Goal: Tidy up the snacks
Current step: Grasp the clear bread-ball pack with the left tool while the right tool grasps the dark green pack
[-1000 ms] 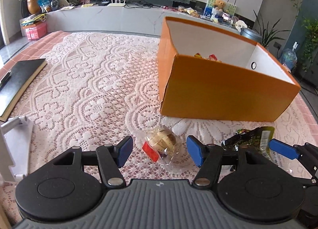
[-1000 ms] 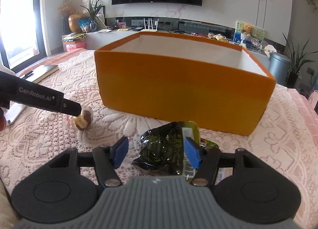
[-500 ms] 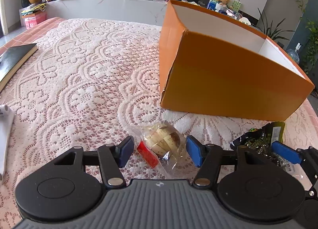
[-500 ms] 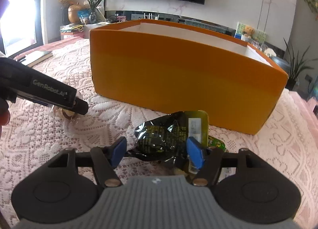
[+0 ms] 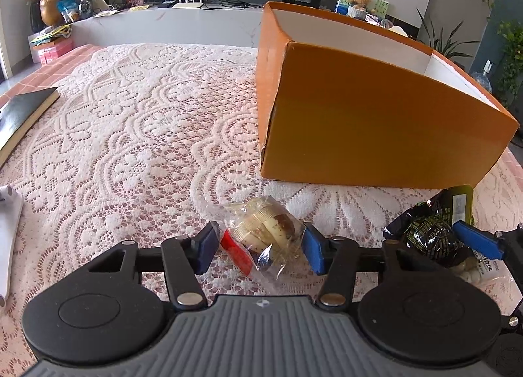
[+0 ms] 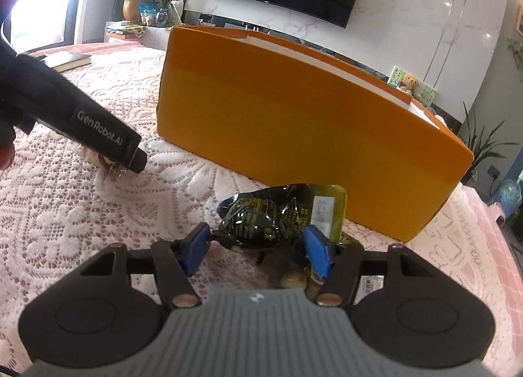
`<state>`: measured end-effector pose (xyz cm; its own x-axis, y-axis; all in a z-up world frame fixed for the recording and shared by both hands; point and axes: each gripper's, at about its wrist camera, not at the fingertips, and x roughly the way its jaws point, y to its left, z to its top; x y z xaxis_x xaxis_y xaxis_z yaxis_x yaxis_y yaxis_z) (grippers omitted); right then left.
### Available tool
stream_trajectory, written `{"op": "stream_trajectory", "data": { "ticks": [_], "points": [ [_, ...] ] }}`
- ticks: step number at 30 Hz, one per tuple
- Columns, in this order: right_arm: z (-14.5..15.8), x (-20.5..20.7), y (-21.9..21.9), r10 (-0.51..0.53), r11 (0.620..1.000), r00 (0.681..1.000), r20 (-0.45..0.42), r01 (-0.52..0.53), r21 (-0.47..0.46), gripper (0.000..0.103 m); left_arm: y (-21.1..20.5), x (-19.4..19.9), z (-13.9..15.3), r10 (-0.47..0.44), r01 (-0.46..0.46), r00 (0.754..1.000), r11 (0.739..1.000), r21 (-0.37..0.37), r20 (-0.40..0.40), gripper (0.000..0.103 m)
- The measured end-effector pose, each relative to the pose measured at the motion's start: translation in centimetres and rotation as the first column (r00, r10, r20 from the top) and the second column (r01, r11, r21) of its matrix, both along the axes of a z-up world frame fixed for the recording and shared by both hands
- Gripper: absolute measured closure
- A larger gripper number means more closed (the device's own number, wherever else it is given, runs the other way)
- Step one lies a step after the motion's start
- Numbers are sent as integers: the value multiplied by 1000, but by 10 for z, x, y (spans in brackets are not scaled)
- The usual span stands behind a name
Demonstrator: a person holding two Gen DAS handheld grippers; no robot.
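A clear-wrapped pastry snack (image 5: pixel 264 233) with a red tab lies on the lace tablecloth between the fingers of my left gripper (image 5: pixel 260 248), which is open around it, pads close to its sides. A dark green snack packet (image 6: pixel 281 216) lies between the fingers of my right gripper (image 6: pixel 256 251), also open around it. The packet shows in the left wrist view (image 5: pixel 431 230) with a right finger (image 5: pixel 477 239) beside it. The orange box (image 5: pixel 359 122) stands just behind both snacks; it also shows in the right wrist view (image 6: pixel 294 115). The left gripper's body (image 6: pixel 81 122) hides most of the pastry in the right wrist view.
A dark book (image 5: pixel 23 115) lies at the table's left edge. A white object (image 5: pixel 6 239) sits at the near left. A low TV shelf (image 5: pixel 163 20) with plants and clutter runs behind the table. The lace cloth (image 5: pixel 130 131) spreads left of the box.
Both grippers have moved lower and forward, so each snack now sits deeper between its fingers. The left fingers have narrowed slightly around the pastry.
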<state>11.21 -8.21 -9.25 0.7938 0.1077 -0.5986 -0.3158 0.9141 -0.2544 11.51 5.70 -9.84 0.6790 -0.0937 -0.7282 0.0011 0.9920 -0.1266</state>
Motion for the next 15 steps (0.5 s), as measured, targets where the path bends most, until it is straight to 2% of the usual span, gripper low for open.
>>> {"op": "stream_trajectory", "data": {
  "ticks": [15],
  "points": [
    [10,-14,4,24,999,997,71,-21,-46,52,-1,-6,4,-17,17,1000,1000,-7,6,45]
  ]
}}
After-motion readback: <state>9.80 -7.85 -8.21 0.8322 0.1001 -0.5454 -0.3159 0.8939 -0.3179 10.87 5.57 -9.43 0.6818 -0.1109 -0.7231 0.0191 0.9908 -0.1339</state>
